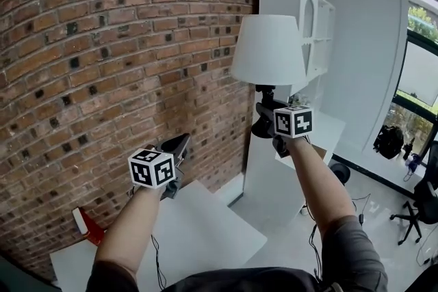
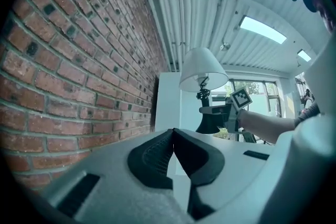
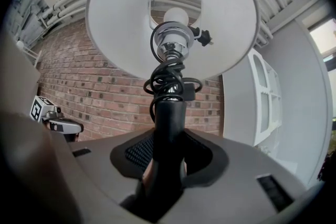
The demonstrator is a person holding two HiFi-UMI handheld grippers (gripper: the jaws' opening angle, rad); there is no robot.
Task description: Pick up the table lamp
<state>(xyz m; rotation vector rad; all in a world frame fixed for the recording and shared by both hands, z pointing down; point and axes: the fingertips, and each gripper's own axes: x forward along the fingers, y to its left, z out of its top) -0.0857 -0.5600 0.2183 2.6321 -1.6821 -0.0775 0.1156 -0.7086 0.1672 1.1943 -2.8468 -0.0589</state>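
Observation:
The table lamp has a white shade and a black stem that flares to a round base. It hangs in the air, upright, in front of the brick wall. My right gripper is shut on the black stem, below the cord wound round the neck. From below I see the bulb inside the shade. My left gripper is lower and to the left, apart from the lamp, its fingertips together with nothing between them. The left gripper view shows the lamp to the right.
A brick wall fills the left. A white cabinet stands behind the lamp. White tabletops lie below, with a red object at the lower left. An office chair and windows are at the right.

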